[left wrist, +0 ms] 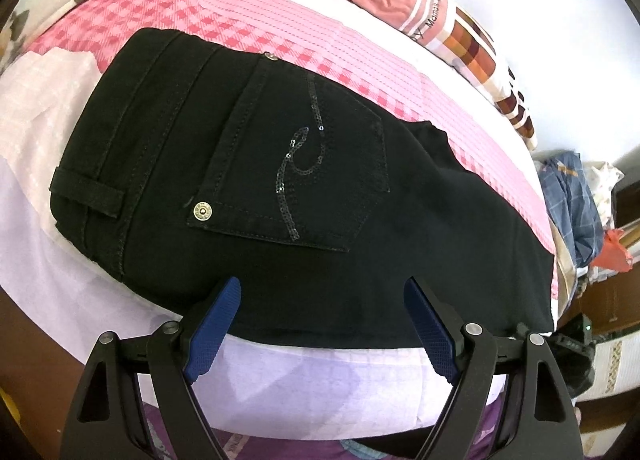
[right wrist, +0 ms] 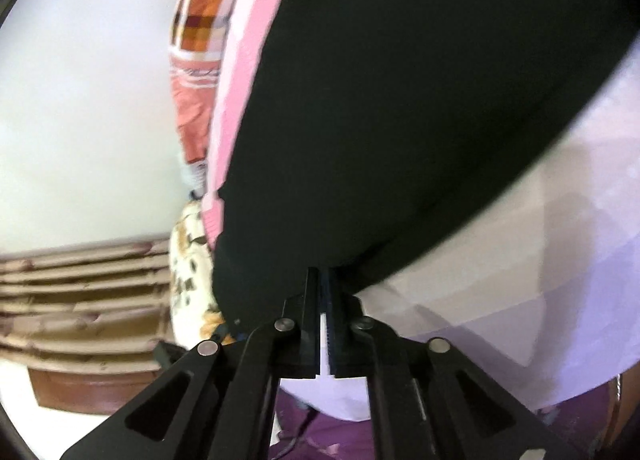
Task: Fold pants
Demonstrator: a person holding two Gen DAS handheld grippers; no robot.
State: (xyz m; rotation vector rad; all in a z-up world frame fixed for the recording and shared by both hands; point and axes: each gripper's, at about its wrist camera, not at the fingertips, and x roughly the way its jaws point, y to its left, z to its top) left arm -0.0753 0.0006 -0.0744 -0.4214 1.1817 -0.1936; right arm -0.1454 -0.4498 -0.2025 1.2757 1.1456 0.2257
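Nearest me, the left tool (left wrist: 322, 326) hangs with its blue-padded fingers (left wrist: 218, 326) spread wide, holding nothing, just over the near edge of the black denim pants (left wrist: 248, 164), which lie flat, back pocket up, on the pink checked bedsheet (left wrist: 224, 8). The right tool (right wrist: 325, 280) is pinched tight on the dark cloth at the leg end. My worry: that bite looks thin, so the fabric could slide free mid-fold, or the free end could drag the sheet and skew the crease.
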